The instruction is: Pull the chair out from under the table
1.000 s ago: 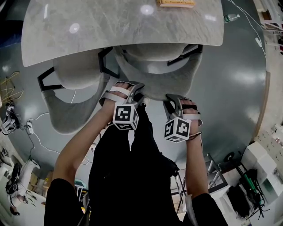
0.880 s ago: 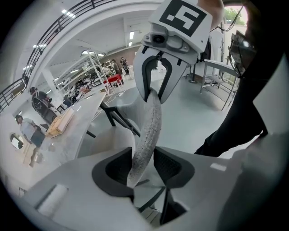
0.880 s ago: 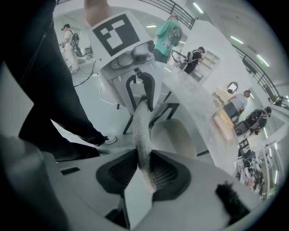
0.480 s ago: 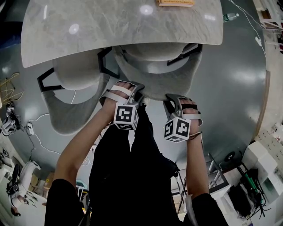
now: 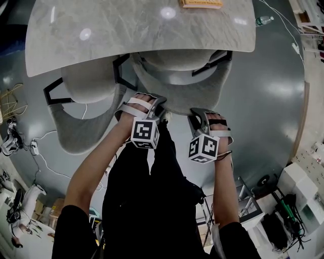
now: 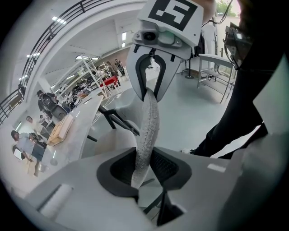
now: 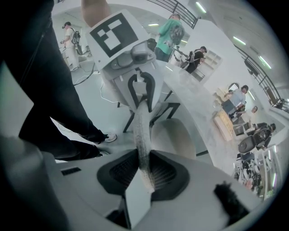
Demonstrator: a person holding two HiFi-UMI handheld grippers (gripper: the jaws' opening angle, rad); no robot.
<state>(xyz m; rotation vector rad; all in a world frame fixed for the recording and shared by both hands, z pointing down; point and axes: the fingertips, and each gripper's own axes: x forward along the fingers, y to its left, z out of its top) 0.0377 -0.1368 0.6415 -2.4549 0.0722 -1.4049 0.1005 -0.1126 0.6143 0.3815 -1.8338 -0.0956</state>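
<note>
A grey upholstered chair (image 5: 177, 58) sits tucked under the marble table (image 5: 126, 30), its curved backrest (image 5: 177, 96) facing me. My left gripper (image 5: 160, 109) straddles the backrest's top edge on the left. My right gripper (image 5: 194, 119) straddles it on the right. In the left gripper view the textured edge (image 6: 149, 122) runs between the jaws of the left gripper (image 6: 144, 167), which are closing with the pads against it. The right gripper view shows the same edge (image 7: 141, 131) between the closing jaws of the right gripper (image 7: 143, 169), pads touching it.
A second grey chair (image 5: 81, 126) stands beside the first on the left, also under the table. A wooden box (image 5: 201, 3) lies on the tabletop. Cables (image 5: 30, 146) trail on the floor at left. My legs (image 5: 147, 192) stand right behind the chair.
</note>
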